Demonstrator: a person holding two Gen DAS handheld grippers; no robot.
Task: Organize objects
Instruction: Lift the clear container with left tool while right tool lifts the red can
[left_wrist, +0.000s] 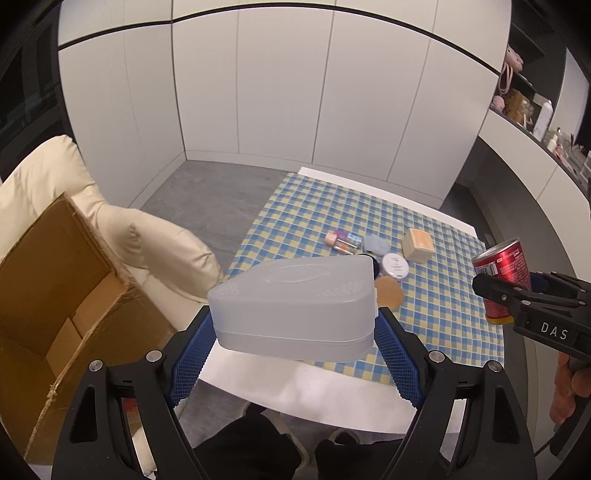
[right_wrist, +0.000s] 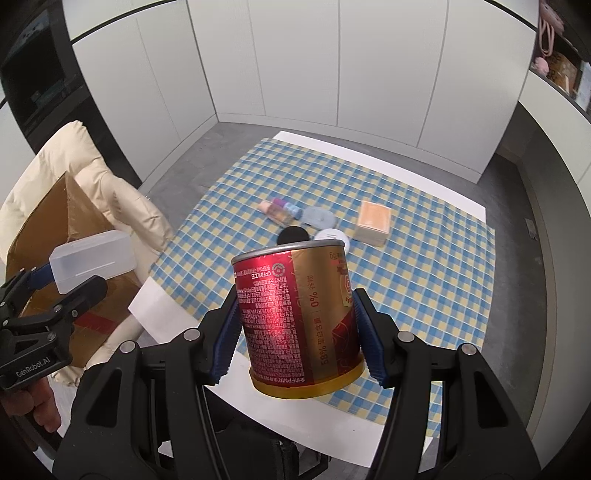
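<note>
The left gripper (left_wrist: 293, 339) clamps a translucent plastic box (left_wrist: 295, 306) widely between its blue pads (left_wrist: 190, 360); the right gripper (right_wrist: 297, 332) grips a red can (right_wrist: 299, 317) at a narrower spread; both hang over the table's (right_wrist: 258, 410) near edge; carry them level to the cardboard box (left_wrist: 66, 288) at left, releasing only once inside.

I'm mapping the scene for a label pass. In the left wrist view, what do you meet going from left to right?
Cardboard box → cream armchair → translucent plastic case held in the left gripper → tan square box → red can held in the right gripper.
</note>
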